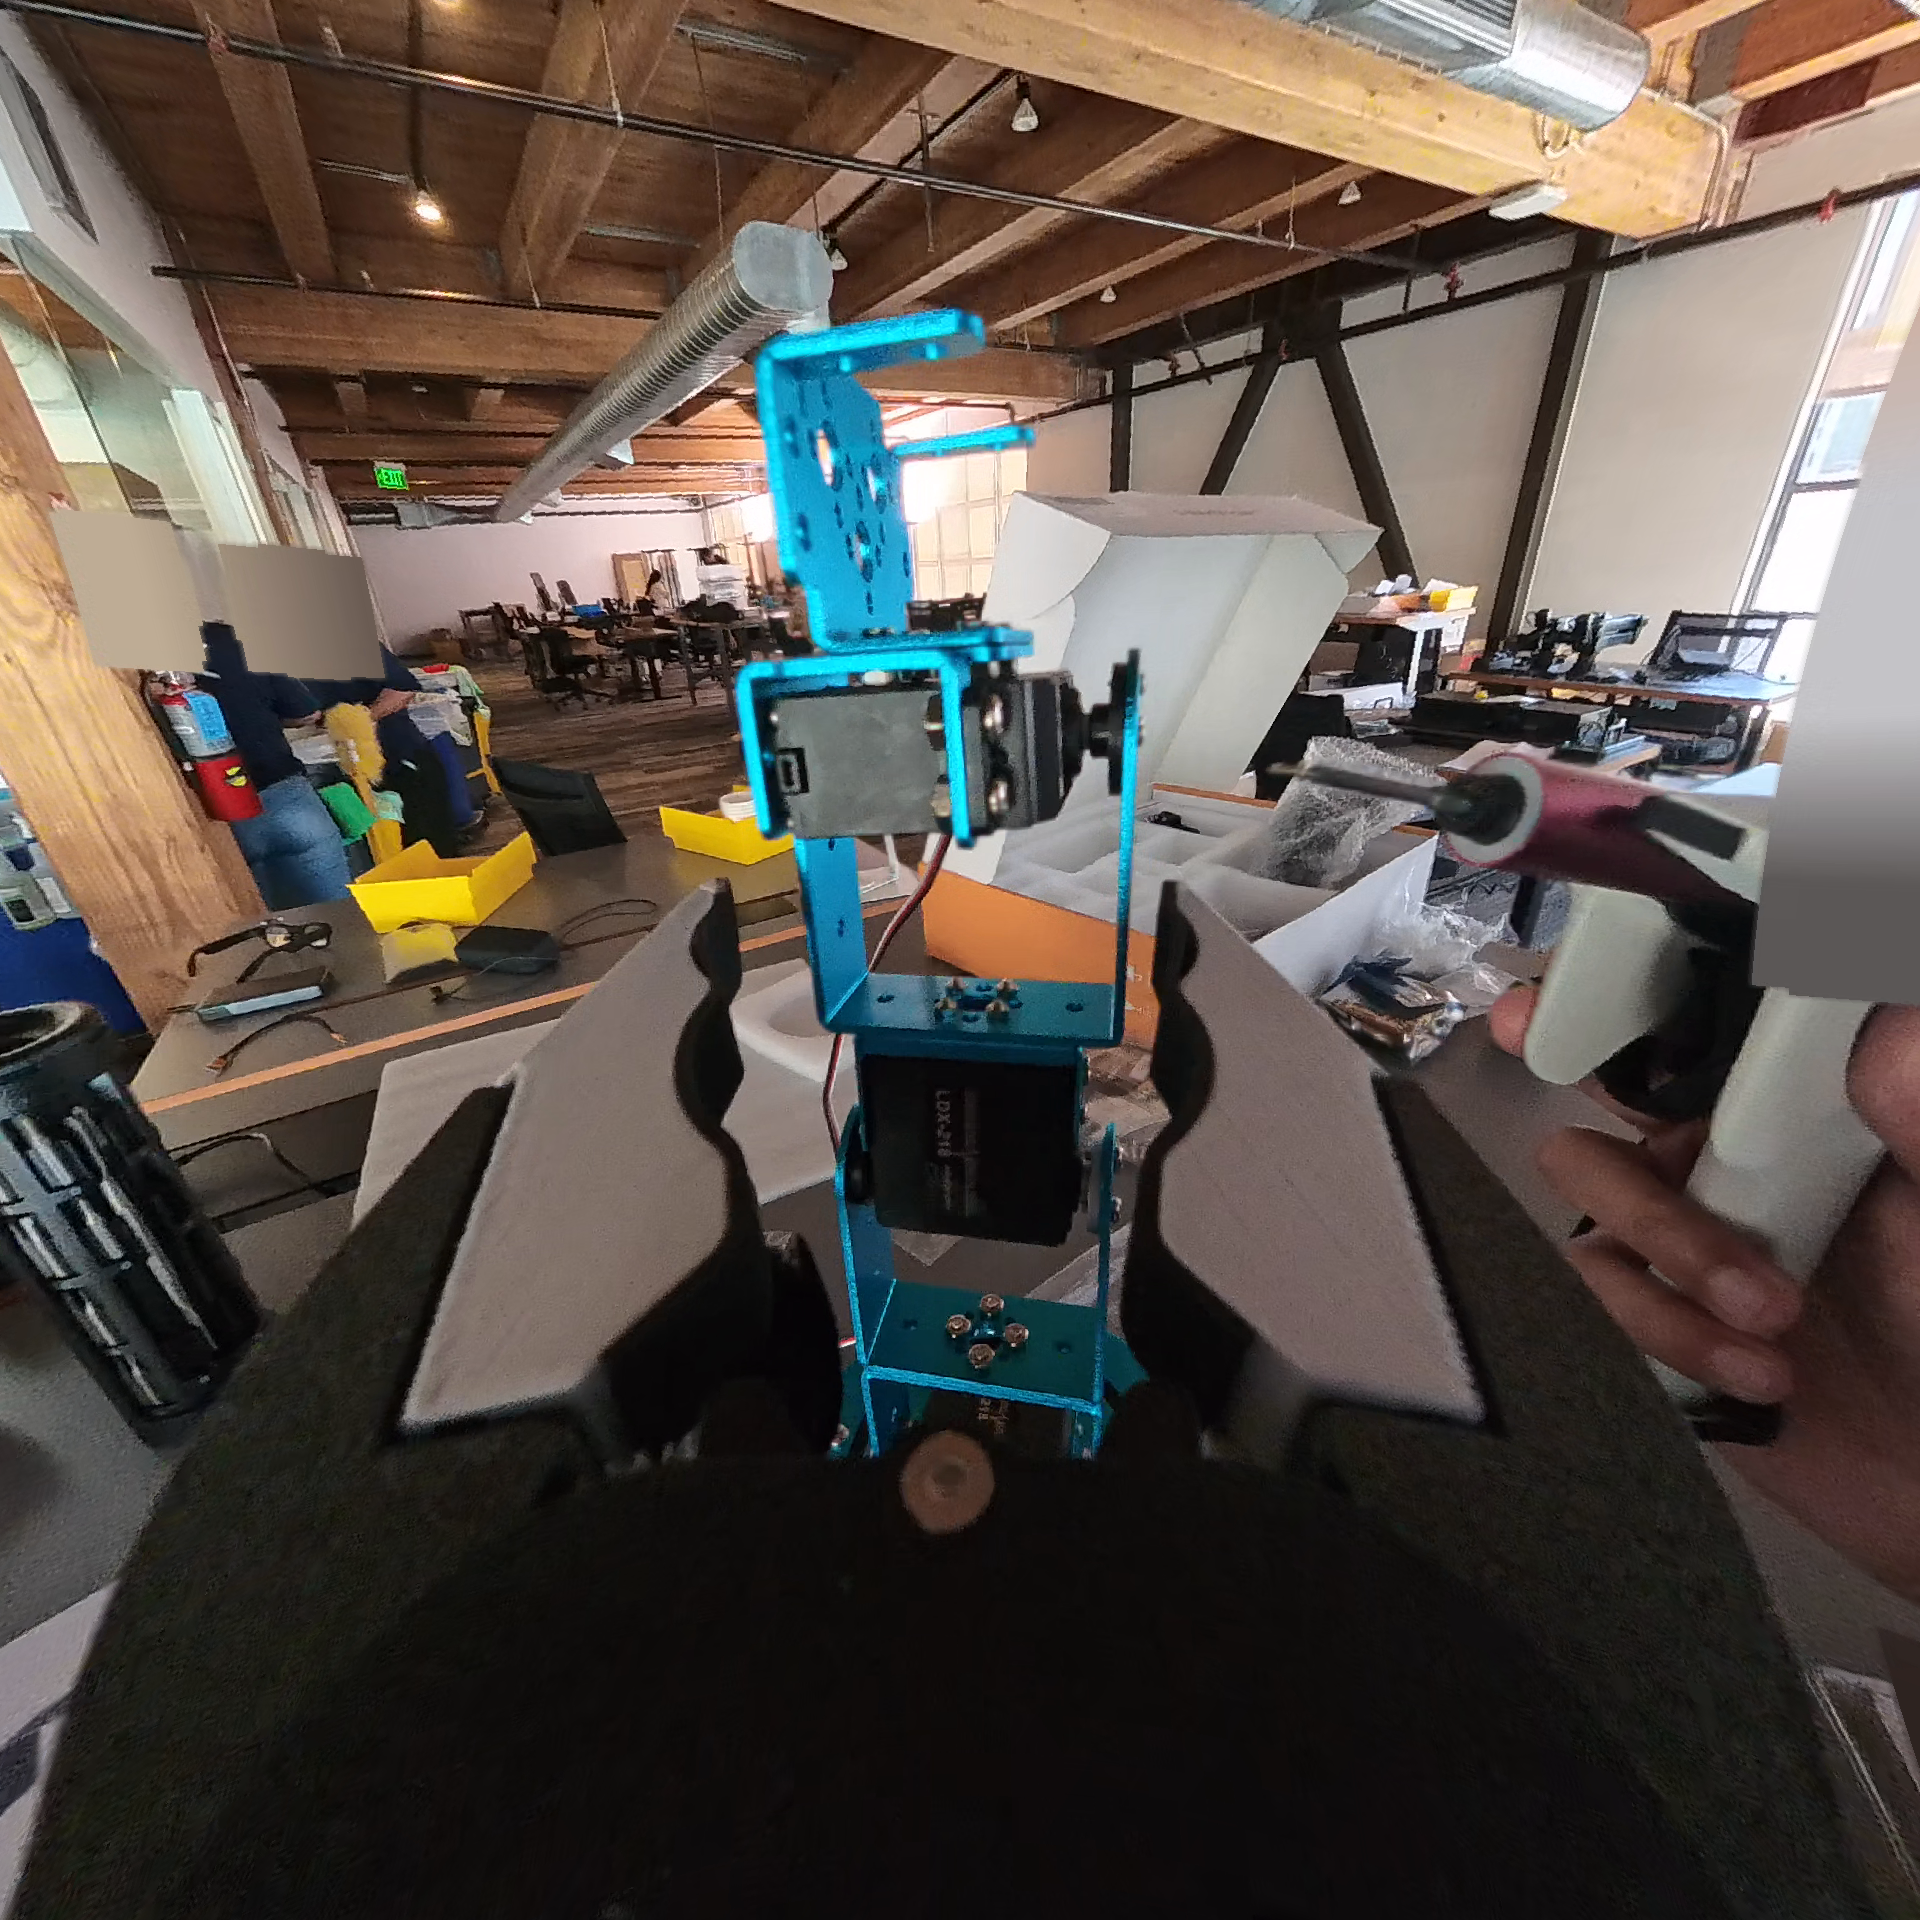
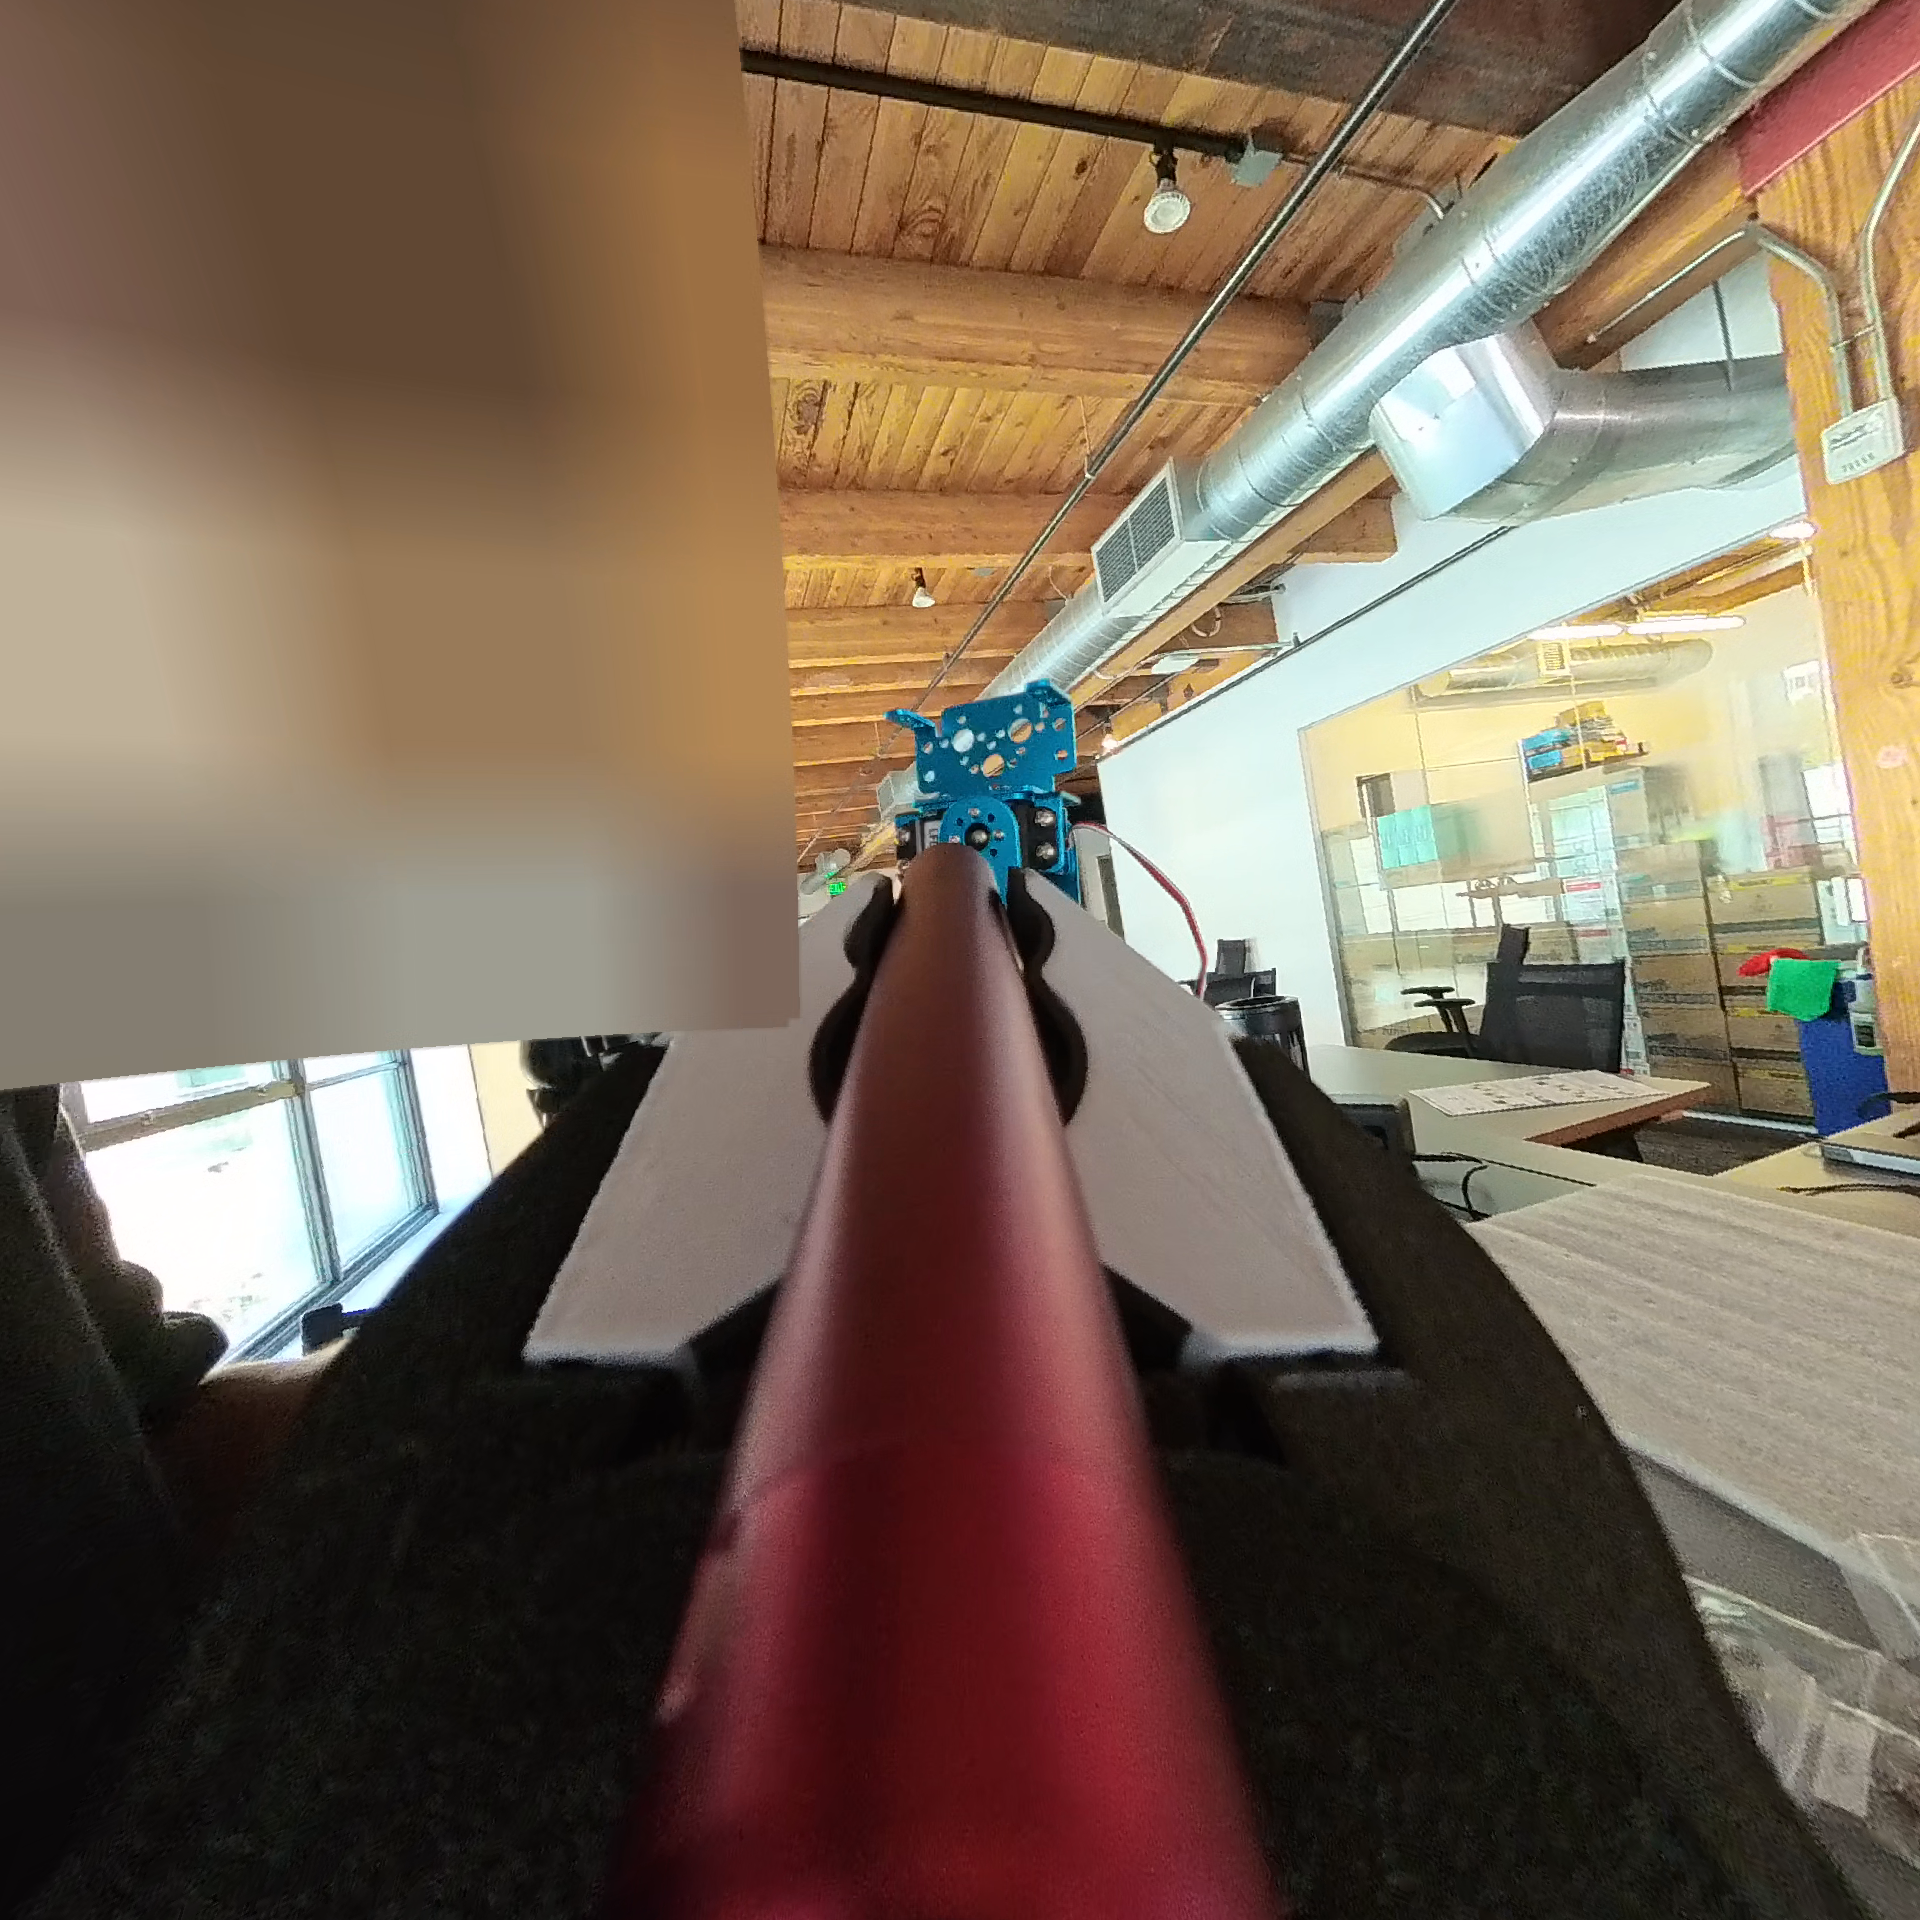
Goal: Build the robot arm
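My left gripper (image 1: 940,904) is closed on the lower part of a blue metal bracket assembly (image 1: 831,520) with black servos (image 1: 966,1143) and holds it upright in the air; the fingertips stand apart beside its middle. My right gripper (image 2: 951,894) is shut on a red-handled screwdriver (image 2: 935,1351) that runs along its fingers. In the left wrist view the screwdriver (image 1: 1579,821) comes in from the right, its tip a short way from the upper servo's round horn (image 1: 1101,717). The assembly shows just beyond the screwdriver in the right wrist view (image 2: 987,758).
An open white box with foam (image 1: 1143,623) stands behind the assembly on a grey table (image 1: 312,1039). Yellow bins (image 1: 447,883), eyeglasses and cables lie at left. A black ribbed cylinder (image 1: 94,1195) is at the left edge. A hand (image 1: 1714,1247) holds the right gripper. A person stands at far left.
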